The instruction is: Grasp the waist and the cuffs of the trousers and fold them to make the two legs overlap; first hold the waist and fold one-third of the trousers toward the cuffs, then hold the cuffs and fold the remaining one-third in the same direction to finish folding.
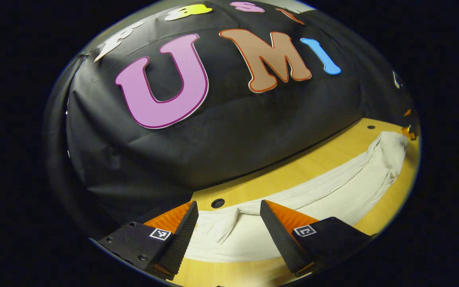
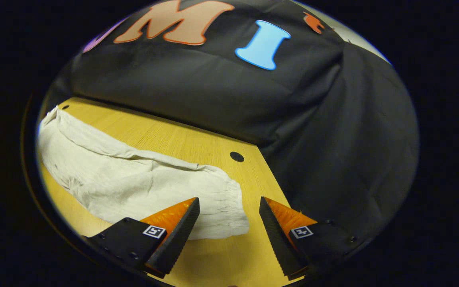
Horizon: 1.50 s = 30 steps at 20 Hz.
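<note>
Off-white trousers lie stretched out on the wooden table as one long strip. In the left gripper view their near end, where two cloth edges meet, lies under and between my fingers; my left gripper is open just above it, not touching the cloth. In the right gripper view the trousers end in a gathered elastic waist. My right gripper hangs open over that waist, its left finger above the cloth and its right finger above bare table.
The black cloth wall rises right behind the table's far edge and wraps around its corners. Small round holes sit in the tabletop near each end of the trousers. Bare wood lies in front of the trousers.
</note>
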Motion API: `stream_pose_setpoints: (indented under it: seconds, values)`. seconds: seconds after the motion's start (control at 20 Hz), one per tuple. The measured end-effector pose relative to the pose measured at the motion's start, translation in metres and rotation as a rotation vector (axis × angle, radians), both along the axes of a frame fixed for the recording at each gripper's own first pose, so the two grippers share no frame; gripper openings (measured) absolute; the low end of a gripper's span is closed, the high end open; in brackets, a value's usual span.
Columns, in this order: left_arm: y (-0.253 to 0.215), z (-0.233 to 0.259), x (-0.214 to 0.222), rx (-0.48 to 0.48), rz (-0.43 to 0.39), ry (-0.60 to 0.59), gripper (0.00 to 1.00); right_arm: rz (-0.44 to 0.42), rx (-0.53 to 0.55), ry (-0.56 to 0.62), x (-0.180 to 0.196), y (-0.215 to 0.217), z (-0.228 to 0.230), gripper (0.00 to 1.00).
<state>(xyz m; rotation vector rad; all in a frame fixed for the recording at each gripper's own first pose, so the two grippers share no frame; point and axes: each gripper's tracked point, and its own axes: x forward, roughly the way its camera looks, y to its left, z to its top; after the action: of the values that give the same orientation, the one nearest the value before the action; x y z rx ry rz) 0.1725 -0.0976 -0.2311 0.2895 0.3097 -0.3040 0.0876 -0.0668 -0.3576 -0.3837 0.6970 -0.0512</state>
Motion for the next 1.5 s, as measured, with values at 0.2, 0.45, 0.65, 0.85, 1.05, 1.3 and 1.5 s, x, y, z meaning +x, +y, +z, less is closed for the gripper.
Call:
stream_pose_setpoints:
  seconds: [0.2, 0.45, 0.65, 0.85, 1.05, 1.3, 1.5]
  values:
    - [-0.004, 0.014, -0.005, -0.097, 0.013, 0.014, 0.95, -0.181, 0.122, 0.021, -0.015, -0.024, -0.016, 0.98]
    - [-0.009, 0.022, -0.025, -0.214, 0.017, 0.058, 0.95, -0.309, 0.241, 0.082, -0.028, -0.027, -0.043, 0.98]
    - [-0.004, 0.017, -0.030, -0.205, 0.040, 0.082, 0.96, -0.372, 0.311, 0.122, -0.030, -0.024, -0.057, 0.98]
    - [0.000, 0.016, -0.032, -0.190, 0.055, 0.087, 0.96, -0.453, 0.389, 0.172, -0.030, -0.020, -0.072, 0.98]
    - [0.004, 0.015, -0.034, -0.164, 0.060, 0.094, 0.96, -0.547, 0.408, 0.212, -0.032, -0.018, -0.093, 0.94]
    - [0.002, 0.008, -0.031, -0.160, 0.064, 0.109, 0.96, -0.570, 0.389, 0.211, -0.032, -0.027, -0.093, 0.36]
    - [0.001, 0.004, -0.032, -0.165, 0.068, 0.124, 0.96, -0.571, 0.355, 0.208, -0.029, -0.033, -0.084, 0.12]
